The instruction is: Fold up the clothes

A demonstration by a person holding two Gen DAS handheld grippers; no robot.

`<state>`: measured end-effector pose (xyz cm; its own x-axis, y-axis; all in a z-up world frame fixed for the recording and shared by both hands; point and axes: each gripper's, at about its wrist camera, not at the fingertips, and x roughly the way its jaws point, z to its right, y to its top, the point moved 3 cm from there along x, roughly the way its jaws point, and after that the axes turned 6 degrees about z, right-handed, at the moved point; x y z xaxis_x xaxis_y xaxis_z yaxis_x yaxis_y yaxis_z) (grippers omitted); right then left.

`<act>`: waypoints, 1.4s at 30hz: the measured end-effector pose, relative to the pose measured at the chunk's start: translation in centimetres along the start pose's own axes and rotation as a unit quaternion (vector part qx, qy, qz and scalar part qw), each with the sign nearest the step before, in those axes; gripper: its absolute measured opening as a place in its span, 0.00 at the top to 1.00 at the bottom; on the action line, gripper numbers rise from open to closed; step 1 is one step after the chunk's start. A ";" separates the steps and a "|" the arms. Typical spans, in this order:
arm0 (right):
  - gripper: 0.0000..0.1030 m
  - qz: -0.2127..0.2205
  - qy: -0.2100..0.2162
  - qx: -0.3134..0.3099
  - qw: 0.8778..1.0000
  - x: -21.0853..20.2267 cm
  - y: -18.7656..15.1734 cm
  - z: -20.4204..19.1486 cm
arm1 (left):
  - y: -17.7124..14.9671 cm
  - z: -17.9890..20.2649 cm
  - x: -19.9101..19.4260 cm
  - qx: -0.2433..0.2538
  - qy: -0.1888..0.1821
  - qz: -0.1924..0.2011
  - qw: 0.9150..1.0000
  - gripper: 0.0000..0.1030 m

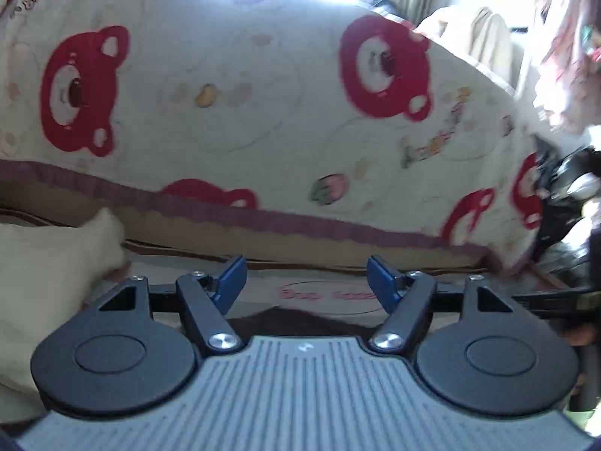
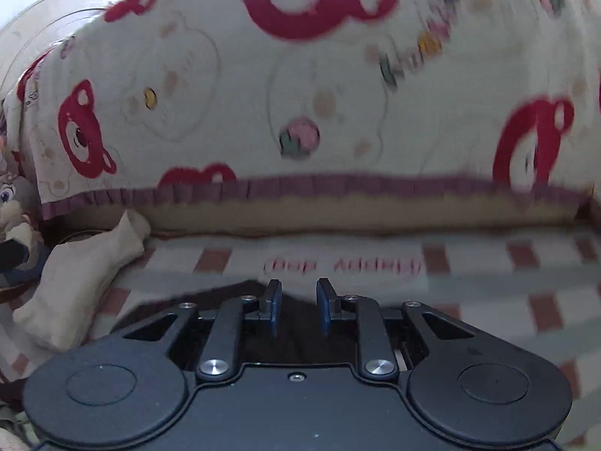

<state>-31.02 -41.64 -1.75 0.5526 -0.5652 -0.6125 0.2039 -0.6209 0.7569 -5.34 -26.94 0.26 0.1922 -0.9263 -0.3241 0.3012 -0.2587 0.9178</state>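
My left gripper (image 1: 306, 282) is open wide, its blue pads (image 1: 231, 278) far apart with nothing between them. Just below it lies the peak of a dark brown garment (image 1: 293, 319) on the bed. A cream garment (image 1: 45, 263) is bunched at the left. My right gripper (image 2: 299, 310) stands open with a narrow gap between its pads (image 2: 274, 308). No cloth is pinched there. The dark brown garment (image 2: 225, 295) lies under and behind its fingers. The cream garment (image 2: 82, 282) sits crumpled to its left.
A cream blanket with red bear faces (image 1: 225, 94) (image 2: 300, 94) rises like a wall behind the bed. The checked sheet with red lettering (image 2: 488, 282) spreads to the right. A plush toy (image 2: 11, 203) sits at far left. A person (image 1: 563, 56) stands at far right.
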 end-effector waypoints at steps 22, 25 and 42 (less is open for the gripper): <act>0.25 -0.032 0.016 -0.088 0.996 6.9 -12.4 -11.6 | -12.0 -15.5 9.8 -0.190 0.038 -0.251 0.948 0.20; 0.30 -0.027 -0.045 -0.070 0.996 10.1 -11.6 -10.3 | -12.0 -13.6 10.4 -0.151 -0.002 -0.234 0.961 0.67; 0.70 0.160 -0.095 -0.129 0.974 6.6 3.9 -8.3 | -5.1 -14.1 3.9 -0.170 -0.071 -0.092 0.979 0.88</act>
<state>-19.91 -43.30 -0.90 0.4666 -0.8126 -0.3492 0.2554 -0.2542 0.9328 7.00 -25.33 -8.94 -0.0193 -0.9081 -0.4183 0.6163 -0.3402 0.7103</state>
